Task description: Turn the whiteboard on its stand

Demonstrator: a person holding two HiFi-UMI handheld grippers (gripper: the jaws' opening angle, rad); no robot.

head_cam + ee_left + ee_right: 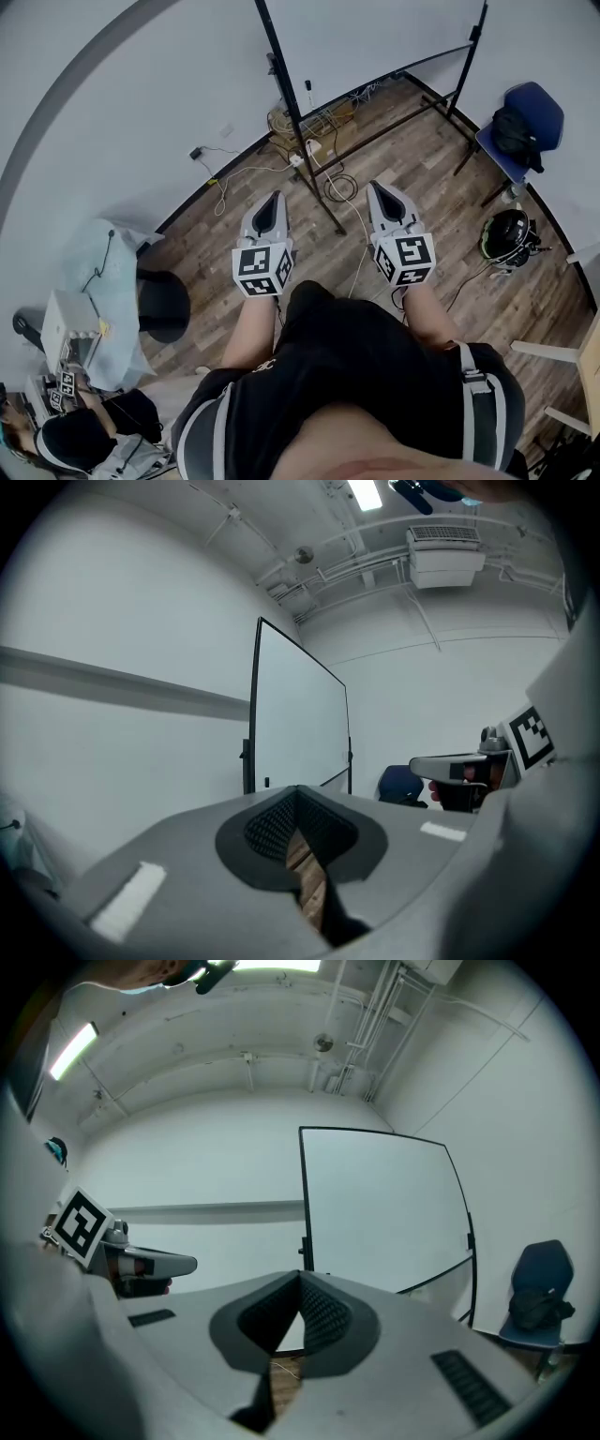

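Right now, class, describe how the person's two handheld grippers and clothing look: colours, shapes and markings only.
The left gripper and right gripper are both light grey shells tapering to a pointed tip. Each has black ribbed pads set in a dark surround. Each carries a white cube printed with black square markers. The person wears black clothing with pale stripes.

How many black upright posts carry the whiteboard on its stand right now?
2. The left black upright post stands at the white whiteboard's left edge; the right black upright post stands at its right edge, near the blue chair. None seems hidden.
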